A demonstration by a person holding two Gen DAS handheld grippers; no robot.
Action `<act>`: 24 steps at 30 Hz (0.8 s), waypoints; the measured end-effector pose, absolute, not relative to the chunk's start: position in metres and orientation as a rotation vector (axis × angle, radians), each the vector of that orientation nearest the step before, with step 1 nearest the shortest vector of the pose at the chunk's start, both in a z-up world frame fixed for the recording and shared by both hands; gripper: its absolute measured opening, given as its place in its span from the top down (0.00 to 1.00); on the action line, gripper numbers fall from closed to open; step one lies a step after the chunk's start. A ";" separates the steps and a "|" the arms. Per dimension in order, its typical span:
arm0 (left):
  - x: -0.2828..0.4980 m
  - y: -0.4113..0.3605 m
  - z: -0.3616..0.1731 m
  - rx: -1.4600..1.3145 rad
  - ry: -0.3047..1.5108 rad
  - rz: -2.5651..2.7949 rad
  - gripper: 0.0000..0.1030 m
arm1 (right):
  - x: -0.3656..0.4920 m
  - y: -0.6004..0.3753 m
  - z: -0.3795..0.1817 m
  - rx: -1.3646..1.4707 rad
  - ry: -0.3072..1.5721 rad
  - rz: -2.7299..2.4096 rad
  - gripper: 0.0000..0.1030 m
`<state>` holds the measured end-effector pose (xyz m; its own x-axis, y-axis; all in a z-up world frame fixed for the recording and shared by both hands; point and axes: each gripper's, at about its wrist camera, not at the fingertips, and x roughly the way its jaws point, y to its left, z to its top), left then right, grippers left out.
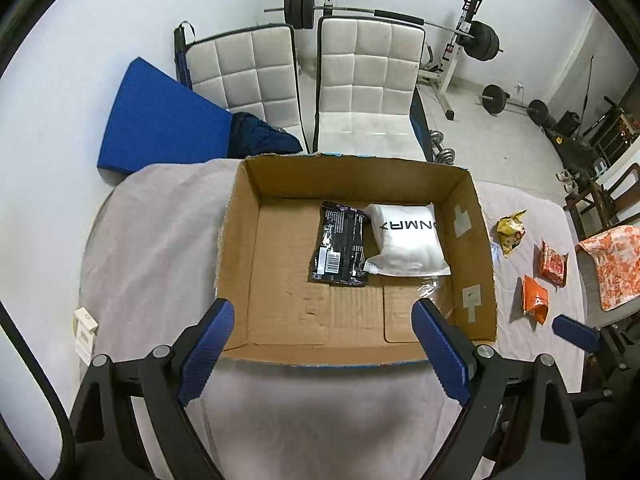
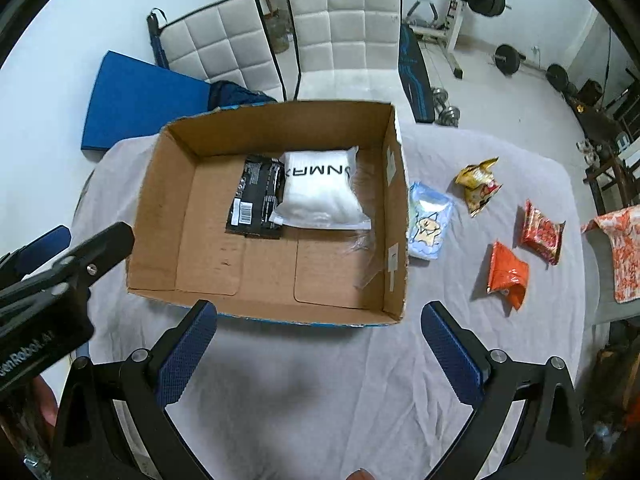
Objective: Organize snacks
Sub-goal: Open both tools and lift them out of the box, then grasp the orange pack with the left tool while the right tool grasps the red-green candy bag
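An open cardboard box [image 1: 476, 248] [image 2: 396, 216] sits on a cloth-covered table. Inside lie a black snack packet [image 1: 340, 250] [image 2: 256, 204] and a white pouch [image 1: 408, 242] [image 2: 320, 196], side by side at the back. Right of the box on the cloth lie a pale blue packet [image 2: 428, 220], a yellow packet [image 1: 510, 232] [image 2: 480, 184], an orange packet [image 1: 534, 300] [image 2: 506, 276] and a red packet [image 1: 552, 264] [image 2: 540, 232]. My left gripper [image 1: 324, 354] is open at the box's near edge. My right gripper [image 2: 320, 354] is open, near the box's front right corner. Both hold nothing.
Two white padded chairs [image 1: 360, 80] [image 2: 340, 32] stand behind the table, with a blue mat [image 1: 160, 120] on the floor at left. Weights and a barbell rack [image 1: 460, 40] fill the back right. An orange patterned cloth [image 2: 624, 248] hangs at the table's right. A small white box [image 1: 84, 332] lies at left.
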<state>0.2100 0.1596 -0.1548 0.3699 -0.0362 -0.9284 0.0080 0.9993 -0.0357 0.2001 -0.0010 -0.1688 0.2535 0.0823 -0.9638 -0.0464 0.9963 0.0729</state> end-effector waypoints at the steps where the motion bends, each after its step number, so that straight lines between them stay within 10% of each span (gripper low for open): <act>1: 0.208 0.157 -0.154 -0.025 1.191 -0.029 0.12 | 0.198 -0.002 -0.166 0.032 1.306 0.092 0.00; 15: 0.201 0.061 -0.129 -0.037 1.195 -0.114 0.12 | 0.190 -0.136 -0.147 0.185 1.327 0.037 0.00; 24: 0.216 -0.100 -0.214 -0.046 1.448 -0.270 0.12 | 0.174 -0.337 -0.200 0.241 1.410 -0.233 0.00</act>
